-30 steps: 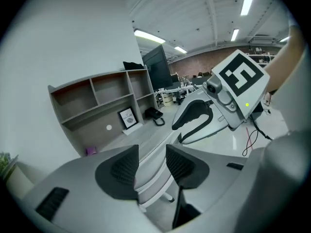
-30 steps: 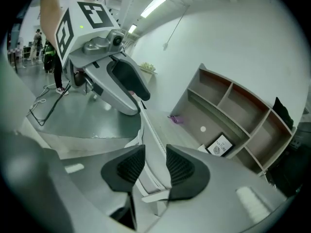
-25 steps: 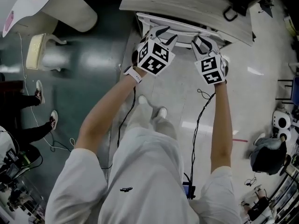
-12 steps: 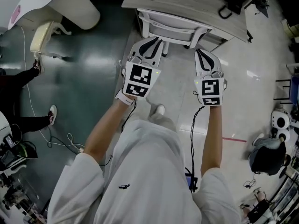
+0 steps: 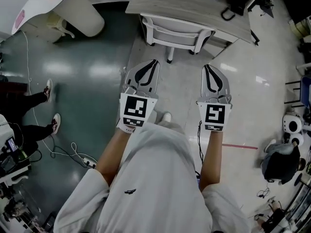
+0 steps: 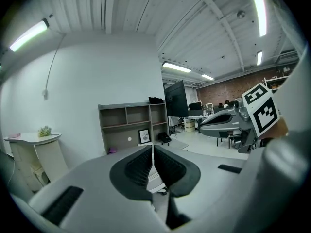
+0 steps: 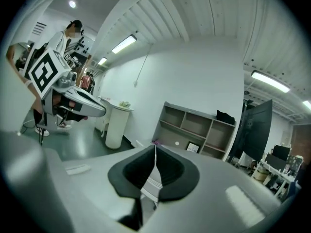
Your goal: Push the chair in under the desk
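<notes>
The white chair (image 5: pixel 177 33) stands tucked under the grey wooden desk (image 5: pixel 194 6) at the top of the head view. My left gripper (image 5: pixel 154 62) hangs over the floor well short of the chair. Its jaws have just been closing, the dark pads meet, and nothing is between them. My right gripper (image 5: pixel 208 67) is level with it, also shut and empty. In the left gripper view the shut left gripper (image 6: pixel 153 152) points at the chair (image 6: pixel 154 178). In the right gripper view a slice of the chair (image 7: pixel 151 188) shows below the closed right gripper (image 7: pixel 155 154).
A white round pedestal table (image 5: pixel 73 8) stands at the upper left. Another person's legs (image 5: pixel 29 101) and floor cables (image 5: pixel 73 149) are on the left. Equipment (image 5: pixel 282 159) clutters the right edge. A grey shelf unit (image 6: pixel 131 125) sits on the desk.
Both grippers have drawn back from the chair's backrest toward my body, and their jaws have shut. The chair stays under the desk.
</notes>
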Available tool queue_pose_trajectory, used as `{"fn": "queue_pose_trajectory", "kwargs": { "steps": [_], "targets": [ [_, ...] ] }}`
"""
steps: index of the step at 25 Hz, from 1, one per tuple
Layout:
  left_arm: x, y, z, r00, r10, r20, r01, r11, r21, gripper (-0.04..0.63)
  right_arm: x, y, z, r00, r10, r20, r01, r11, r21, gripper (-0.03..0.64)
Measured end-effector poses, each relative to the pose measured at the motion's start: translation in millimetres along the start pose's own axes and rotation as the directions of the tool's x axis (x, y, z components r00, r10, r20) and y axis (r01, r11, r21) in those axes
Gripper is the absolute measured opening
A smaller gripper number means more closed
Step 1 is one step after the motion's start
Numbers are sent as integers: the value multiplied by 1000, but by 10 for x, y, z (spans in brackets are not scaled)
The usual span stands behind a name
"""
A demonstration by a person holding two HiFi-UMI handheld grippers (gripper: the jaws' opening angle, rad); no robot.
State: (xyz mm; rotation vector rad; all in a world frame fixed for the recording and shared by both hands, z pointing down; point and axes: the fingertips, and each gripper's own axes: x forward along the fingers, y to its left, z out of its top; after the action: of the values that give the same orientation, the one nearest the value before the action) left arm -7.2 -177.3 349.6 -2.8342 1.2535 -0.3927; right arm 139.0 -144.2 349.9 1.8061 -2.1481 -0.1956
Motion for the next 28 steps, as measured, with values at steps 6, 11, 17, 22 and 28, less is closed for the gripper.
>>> {"fn": "queue_pose_trajectory", "kwargs": {
  "steps": [6, 11, 17, 22, 28],
  "targets": [
    [-256, -54, 18, 1000, -12, 25, 13, 998, -61, 14, -324, 65, 137, 999, -20, 36, 17, 996, 85, 20],
    [-386, -123, -73, 999, -32, 16, 32, 998, -54, 8, -534, 130, 143, 998, -40, 39, 37, 996, 75, 18],
    [-604, -157, -122, 1000, -27, 16, 29, 995, -99, 8, -690, 226, 39, 998, -40, 39, 36, 995, 97, 17],
    [-718, -158, -151, 1000, -19, 23, 22, 993, -116, 8, -723, 337, 34, 997, -44, 58, 37, 993, 111, 16],
    [-770, -242, -140, 998, -40, 39, 43, 995, -90, 8, -777, 390, 41, 996, -59, 69, 49, 990, 132, 12]
  ]
}}
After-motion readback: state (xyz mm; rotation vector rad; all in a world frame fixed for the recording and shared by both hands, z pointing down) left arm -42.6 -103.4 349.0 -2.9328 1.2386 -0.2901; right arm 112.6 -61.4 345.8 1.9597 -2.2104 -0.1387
